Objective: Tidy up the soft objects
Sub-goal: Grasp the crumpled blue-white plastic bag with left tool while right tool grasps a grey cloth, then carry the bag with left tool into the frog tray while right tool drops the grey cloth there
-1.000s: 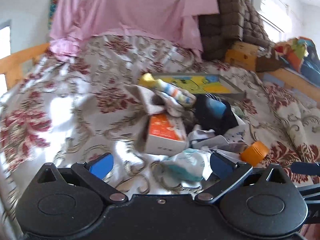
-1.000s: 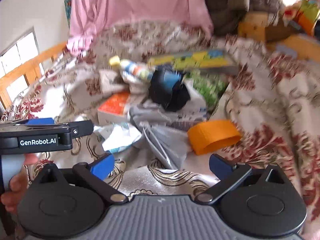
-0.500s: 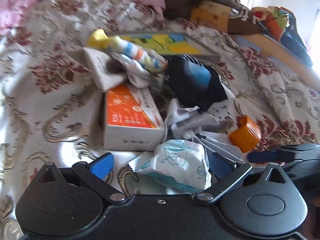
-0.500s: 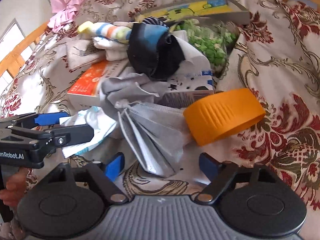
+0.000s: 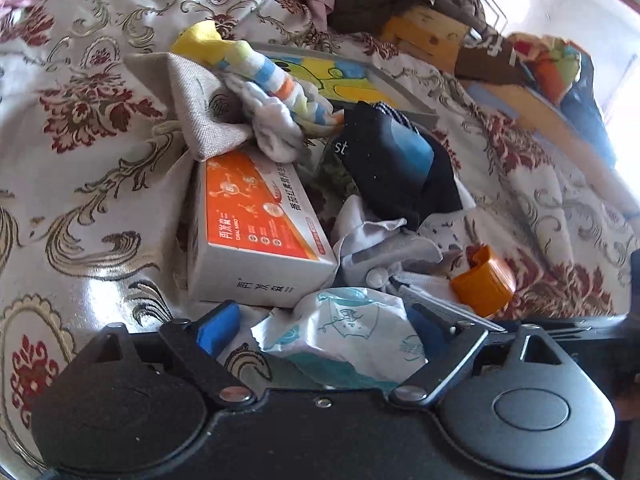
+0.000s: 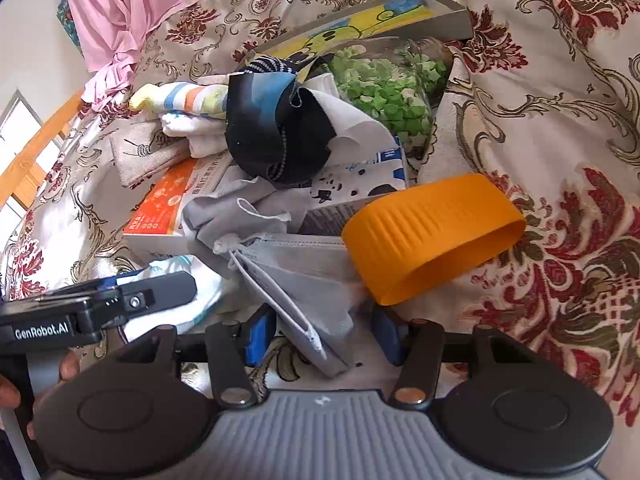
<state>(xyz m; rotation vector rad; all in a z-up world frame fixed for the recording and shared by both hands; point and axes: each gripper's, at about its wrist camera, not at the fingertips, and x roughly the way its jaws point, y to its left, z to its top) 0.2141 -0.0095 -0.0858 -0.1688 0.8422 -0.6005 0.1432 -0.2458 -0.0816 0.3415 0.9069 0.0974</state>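
Tools closing over the pile on the bed

Left tool straddled a white-teal packet just below the orange box, jaws closing, still spread (untouched); right tool, narrowing, flanked the grey mask without pinching.

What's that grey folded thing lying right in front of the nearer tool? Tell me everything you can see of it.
It looks like a grey face mask of thin pleated non-woven fabric, folded flat, with a white ear loop knotted at its upper end. It lies slanted on the patterned bedspread, its lower end between the jaws of the right gripper, which have just been closing around it. An orange ring rests against its right side; crumpled grey cloth overlaps its top.
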